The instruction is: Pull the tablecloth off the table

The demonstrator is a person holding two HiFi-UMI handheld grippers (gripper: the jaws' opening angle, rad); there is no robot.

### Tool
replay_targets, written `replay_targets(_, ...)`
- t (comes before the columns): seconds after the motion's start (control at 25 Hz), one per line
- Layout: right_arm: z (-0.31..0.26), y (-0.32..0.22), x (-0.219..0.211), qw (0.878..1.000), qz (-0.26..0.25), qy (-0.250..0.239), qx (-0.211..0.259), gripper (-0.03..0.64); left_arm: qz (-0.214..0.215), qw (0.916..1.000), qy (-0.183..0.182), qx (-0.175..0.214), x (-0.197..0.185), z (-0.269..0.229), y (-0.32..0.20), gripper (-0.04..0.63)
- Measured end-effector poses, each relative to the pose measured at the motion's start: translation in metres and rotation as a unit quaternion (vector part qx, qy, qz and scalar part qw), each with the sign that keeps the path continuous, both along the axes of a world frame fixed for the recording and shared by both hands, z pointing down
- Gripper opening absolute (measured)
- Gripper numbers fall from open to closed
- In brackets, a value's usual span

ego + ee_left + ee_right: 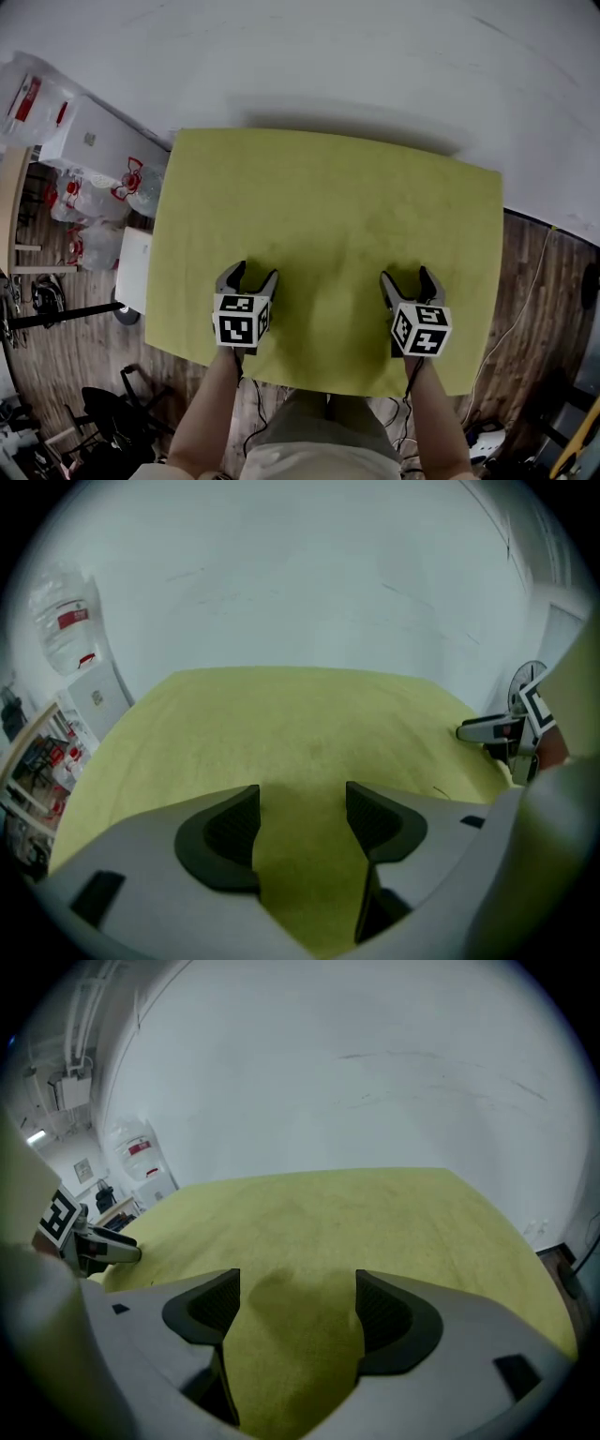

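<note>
Yellow-green tablecloth (328, 216) lies flat and covers whole table; table itself hidden. Left gripper (253, 275) and right gripper (408, 278) poised by near edge, well apart, jaws spread over fabric, nothing pinched yet. Likely a two-point grab for an even pull.

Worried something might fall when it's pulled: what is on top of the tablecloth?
Nothing rests on the tablecloth; only the left claw and right claw, both open, are over its near part. The table beneath is wholly covered.
</note>
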State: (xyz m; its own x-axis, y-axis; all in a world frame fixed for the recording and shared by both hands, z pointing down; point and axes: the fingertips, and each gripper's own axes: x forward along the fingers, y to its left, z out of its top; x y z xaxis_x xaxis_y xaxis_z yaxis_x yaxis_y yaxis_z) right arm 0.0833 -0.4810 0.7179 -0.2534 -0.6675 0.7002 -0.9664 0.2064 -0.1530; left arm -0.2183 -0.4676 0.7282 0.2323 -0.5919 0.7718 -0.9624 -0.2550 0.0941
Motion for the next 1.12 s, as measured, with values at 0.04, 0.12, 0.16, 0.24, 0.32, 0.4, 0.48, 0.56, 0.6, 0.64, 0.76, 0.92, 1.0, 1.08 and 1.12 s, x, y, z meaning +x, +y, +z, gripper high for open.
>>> replay_targets(0.04,0.003,0.0,0.001,1.0,0.002,0.01,-0.002,0.379,0.006,0.9999,-0.011,-0.003,-0.001,0.004,0.001,0.29)
replay_targets(0.12,0.007,0.0,0.001,1.0,0.001,0.029,-0.004,0.387,0.013,0.9997,-0.018,-0.006,0.0,0.007,0.001,0.295)
replay_targets(0.16,0.009,0.0,0.001,0.999,0.0,0.039,-0.004,0.392,0.014,0.9997,-0.017,-0.007,0.0,0.007,0.001,0.295)
replay_targets(0.24,0.01,-0.001,0.0,0.998,-0.002,0.055,-0.002,0.393,0.01,0.9998,-0.017,-0.007,-0.001,0.007,0.0,0.295)
replay_targets(0.32,0.01,-0.001,0.001,0.998,0.0,0.058,0.0,0.393,0.002,0.9998,-0.02,-0.001,-0.001,0.006,-0.001,0.295)
replay_targets(0.4,0.009,-0.002,0.002,0.998,0.0,0.061,0.002,0.391,-0.005,0.9997,-0.022,0.005,0.0,0.006,-0.001,0.294)
replay_targets(0.48,0.009,0.0,-0.001,0.998,-0.006,0.064,0.005,0.384,-0.006,0.9997,-0.023,0.005,0.002,0.006,0.0,0.275)
replay_targets(0.56,0.009,0.001,-0.008,0.998,-0.015,0.068,0.008,0.335,0.002,0.9997,-0.024,0.003,0.005,0.006,0.001,0.236)
replay_targets(0.6,0.008,0.002,-0.011,0.997,-0.021,0.07,0.009,0.305,0.004,0.9997,-0.022,0.001,0.007,0.006,0.001,0.222)
replay_targets(0.64,0.008,0.002,-0.015,0.997,-0.028,0.071,0.01,0.276,0.004,0.9998,-0.018,-0.001,0.009,0.005,0.0,0.211)
replay_targets(0.76,0.008,0.003,-0.024,0.997,-0.042,0.066,0.004,0.171,-0.004,1.0,-0.004,-0.002,0.008,0.005,0.0,0.124)
replay_targets(0.92,0.008,0.003,-0.023,0.998,-0.045,0.048,-0.006,0.029,0.0,0.9998,0.02,-0.011,0.006,0.006,0.003,0.03)
replay_targets(1.0,0.005,0.005,-0.024,0.999,-0.046,0.022,-0.006,0.029,0.001,0.9994,0.032,-0.013,0.005,0.002,0.005,0.023)
replay_targets(1.08,0.002,0.009,-0.026,0.999,-0.041,-0.01,-0.007,0.029,0.005,0.9996,0.029,-0.003,0.004,-0.007,0.006,0.021)
replay_targets(1.12,-0.001,0.011,-0.026,0.999,-0.037,-0.024,-0.007,0.029,0.007,0.9997,0.025,0.004,0.004,-0.013,0.007,0.02)
